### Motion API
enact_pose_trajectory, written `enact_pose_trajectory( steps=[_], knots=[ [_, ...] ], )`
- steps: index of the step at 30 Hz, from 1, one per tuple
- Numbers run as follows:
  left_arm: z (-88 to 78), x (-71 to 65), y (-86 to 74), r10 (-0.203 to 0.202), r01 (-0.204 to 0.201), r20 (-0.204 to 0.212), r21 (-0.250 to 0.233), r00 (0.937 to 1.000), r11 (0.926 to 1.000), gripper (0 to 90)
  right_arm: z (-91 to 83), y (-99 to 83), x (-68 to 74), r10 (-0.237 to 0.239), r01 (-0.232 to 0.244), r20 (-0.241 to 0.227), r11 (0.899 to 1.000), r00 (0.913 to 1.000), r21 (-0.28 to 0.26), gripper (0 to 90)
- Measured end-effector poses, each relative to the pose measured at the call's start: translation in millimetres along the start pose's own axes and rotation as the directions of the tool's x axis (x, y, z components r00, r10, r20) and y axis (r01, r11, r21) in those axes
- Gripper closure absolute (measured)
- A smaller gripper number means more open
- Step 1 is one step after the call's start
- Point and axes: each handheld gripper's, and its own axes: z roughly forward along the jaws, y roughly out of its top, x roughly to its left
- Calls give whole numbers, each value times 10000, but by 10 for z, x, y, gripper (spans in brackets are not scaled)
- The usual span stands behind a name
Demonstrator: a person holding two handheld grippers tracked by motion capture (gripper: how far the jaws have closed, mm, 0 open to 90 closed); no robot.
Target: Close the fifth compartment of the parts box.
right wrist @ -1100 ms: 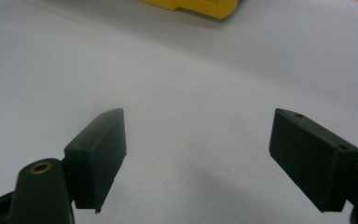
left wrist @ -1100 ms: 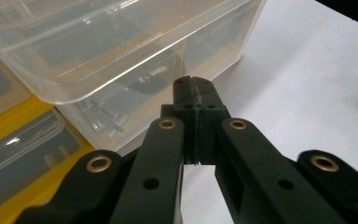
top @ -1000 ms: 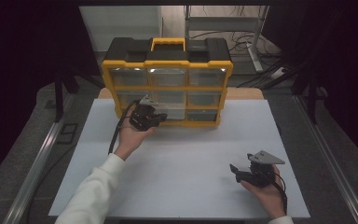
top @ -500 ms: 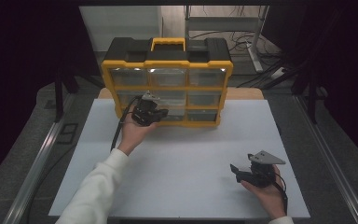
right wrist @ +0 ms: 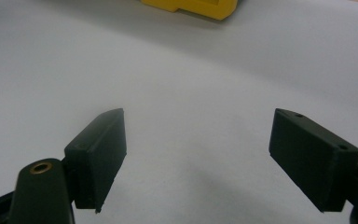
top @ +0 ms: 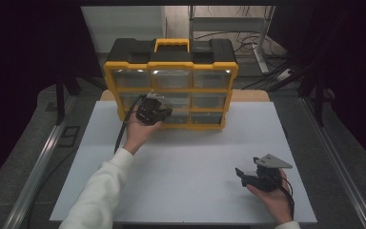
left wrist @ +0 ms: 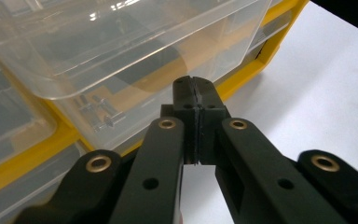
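A yellow and black organiser box (top: 171, 71) with clear drawers stands upright at the back of the white board (top: 195, 157). My left gripper (top: 164, 113) is held against its middle row of drawers. In the left gripper view the jaws (left wrist: 194, 88) are shut flat together, with their tips just under the front of a clear drawer (left wrist: 121, 46) that sticks out of the box. I see nothing between the pads. My right gripper (top: 241, 174) rests low over the board at the front right. It stands open (right wrist: 198, 140) with bare white surface between its jaws.
A lower clear drawer holds several small metal screws (left wrist: 98, 114). The yellow frame (left wrist: 256, 65) runs beneath the drawers. A yellow corner of the box (right wrist: 191, 8) lies far ahead of the right gripper. Metal rails (top: 38, 162) flank the board.
The left gripper has crept slightly up toward the organiser's drawers. The right gripper has not moved.
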Motion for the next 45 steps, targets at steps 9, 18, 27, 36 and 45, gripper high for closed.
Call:
enact_pose_trajectory(
  steps=[9, 18, 27, 36, 45],
  knots=[
    [38, 13, 37, -197, 194, -105, -255, 9998, 9995, 893, 2, -2, -6, -15, 15, 5, 10000, 10000, 23, 196],
    [81, 70, 94, -407, 396, -251, -415, 9989, 9984, 894, -8, -11, -4, 28, -28, -27, 10000, 10000, 19, 196],
    [140, 101, 128, -490, 474, -316, -500, 9983, 9976, 893, -17, -26, -19, 52, -52, 8, 10000, 10000, 26, 196],
    [152, 114, 122, -459, 447, -311, -403, 9985, 9982, 891, -17, -32, -31, 72, -72, 21, 10000, 10000, 28, 196],
    [-12, 28, -28, 272, -277, -245, -189, 9993, 9994, 887, -14, -47, -38, 115, -115, 48, 9999, 9999, 74, 196]
  ],
)
